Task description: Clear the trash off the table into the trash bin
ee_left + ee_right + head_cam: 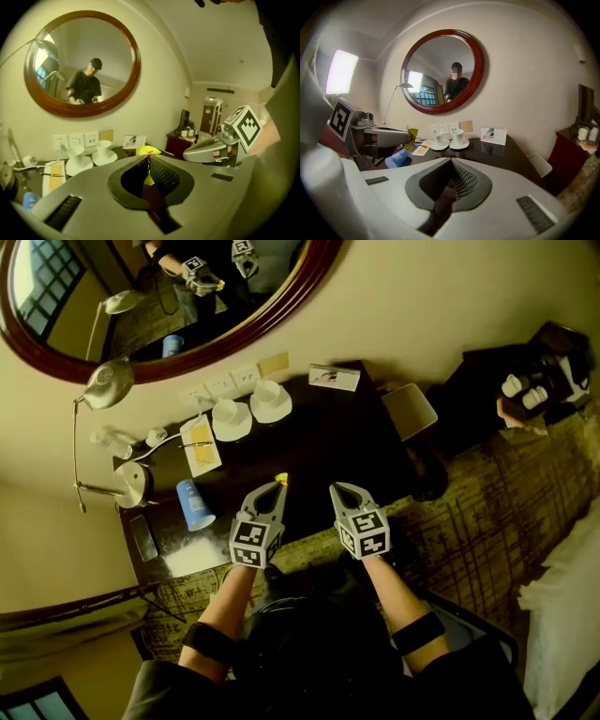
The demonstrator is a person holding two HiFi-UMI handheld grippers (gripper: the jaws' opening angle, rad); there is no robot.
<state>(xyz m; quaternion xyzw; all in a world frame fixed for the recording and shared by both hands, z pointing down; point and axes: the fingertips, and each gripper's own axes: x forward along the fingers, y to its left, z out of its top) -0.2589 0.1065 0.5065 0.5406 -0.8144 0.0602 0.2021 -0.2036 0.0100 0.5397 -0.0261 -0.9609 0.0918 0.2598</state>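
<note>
Head view: a yellow scrap (281, 478) is pinched in the left tongs (278, 486) above the desk (328, 439); the right tongs (337, 489) are shut on nothing. What is judged to be the bin (409, 411) stands off the desk's right end, nearer the right tongs

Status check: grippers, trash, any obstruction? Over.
Left gripper shut on yellow scrap. Right gripper shut, empty. Blue cup lies on its side on the table. Nothing blocking.

Head view looks steeply down on the tabletop (328, 446); both low gripper views face across it toward the mirror (82, 63), sharing the white cups (458, 136).
</note>
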